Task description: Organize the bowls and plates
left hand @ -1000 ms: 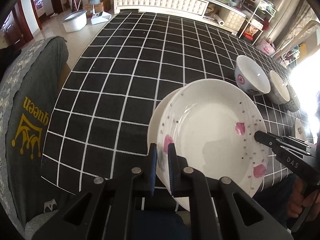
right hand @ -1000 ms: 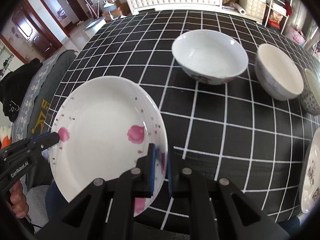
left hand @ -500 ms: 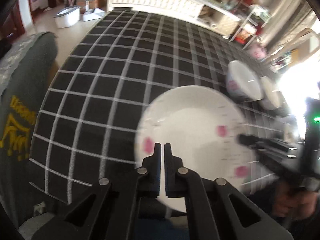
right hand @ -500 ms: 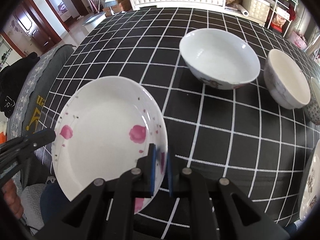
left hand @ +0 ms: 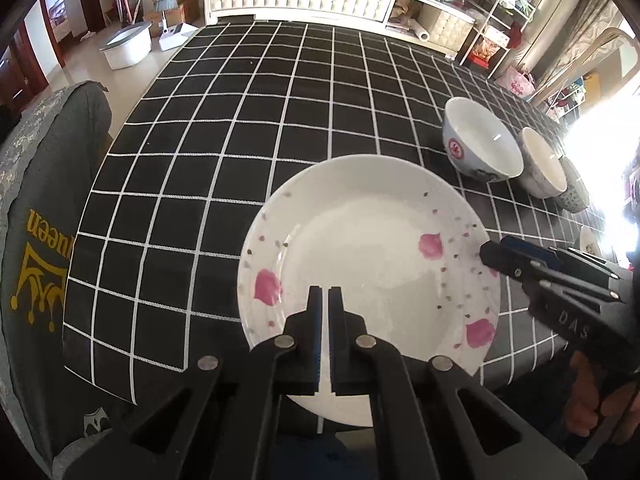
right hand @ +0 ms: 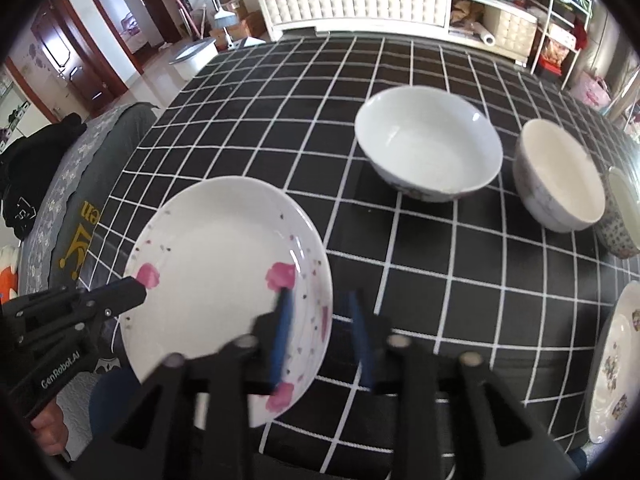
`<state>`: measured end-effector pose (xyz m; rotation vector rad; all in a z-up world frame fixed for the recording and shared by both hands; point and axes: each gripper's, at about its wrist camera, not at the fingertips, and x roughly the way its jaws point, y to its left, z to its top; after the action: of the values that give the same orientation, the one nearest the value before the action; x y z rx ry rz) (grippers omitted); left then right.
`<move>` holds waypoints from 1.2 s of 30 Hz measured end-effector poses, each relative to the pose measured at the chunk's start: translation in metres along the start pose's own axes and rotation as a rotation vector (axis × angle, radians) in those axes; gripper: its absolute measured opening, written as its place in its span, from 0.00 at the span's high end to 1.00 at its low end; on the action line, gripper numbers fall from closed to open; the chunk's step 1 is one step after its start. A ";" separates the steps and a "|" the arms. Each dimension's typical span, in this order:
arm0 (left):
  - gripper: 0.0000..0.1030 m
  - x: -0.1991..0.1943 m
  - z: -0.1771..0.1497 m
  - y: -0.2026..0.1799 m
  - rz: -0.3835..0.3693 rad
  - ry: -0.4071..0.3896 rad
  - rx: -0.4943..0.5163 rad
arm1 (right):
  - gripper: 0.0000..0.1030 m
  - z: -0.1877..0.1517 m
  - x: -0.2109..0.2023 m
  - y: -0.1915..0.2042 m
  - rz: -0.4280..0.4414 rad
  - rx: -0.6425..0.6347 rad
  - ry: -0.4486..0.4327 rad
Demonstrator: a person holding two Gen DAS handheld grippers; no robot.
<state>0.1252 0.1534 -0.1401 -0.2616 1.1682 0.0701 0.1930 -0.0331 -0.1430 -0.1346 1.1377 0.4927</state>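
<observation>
One pink-flowered plate, rim between the opened right claw pads.

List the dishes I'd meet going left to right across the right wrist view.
Pink-flowered plate → wide white bowl → smaller white bowl → patterned bowl, with a patterned plate at the right edge.

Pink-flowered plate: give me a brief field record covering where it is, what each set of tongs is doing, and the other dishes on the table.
plate: pink-flowered plate, apparently lying flat at the near edge of the checked tablecloth
left tongs: shut, empty, over the plate's near side
right tongs: open, have just been opening; the plate's rim is between them, unpressed
bowls: large white bowl, smaller white bowl, patterned bowl, in a row
other: floral plate at the right edge
</observation>
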 end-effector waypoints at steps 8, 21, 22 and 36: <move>0.98 -0.028 -0.005 -0.029 -0.028 -0.039 0.037 | 0.48 -0.009 -0.045 -0.008 -0.009 0.019 -0.091; 0.94 -0.094 -0.013 -0.119 -0.105 -0.169 0.184 | 0.42 -0.030 -0.135 -0.055 -0.088 0.100 -0.244; 0.90 -0.099 -0.013 -0.128 -0.115 -0.179 0.198 | 0.41 -0.032 -0.139 -0.059 -0.099 0.104 -0.251; 0.65 -0.120 -0.012 -0.223 -0.185 -0.223 0.318 | 0.41 -0.057 -0.195 -0.138 -0.177 0.194 -0.315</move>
<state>0.1100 -0.0558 0.0026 -0.0766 0.9131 -0.2424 0.1428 -0.2346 -0.0127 0.0117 0.8500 0.2333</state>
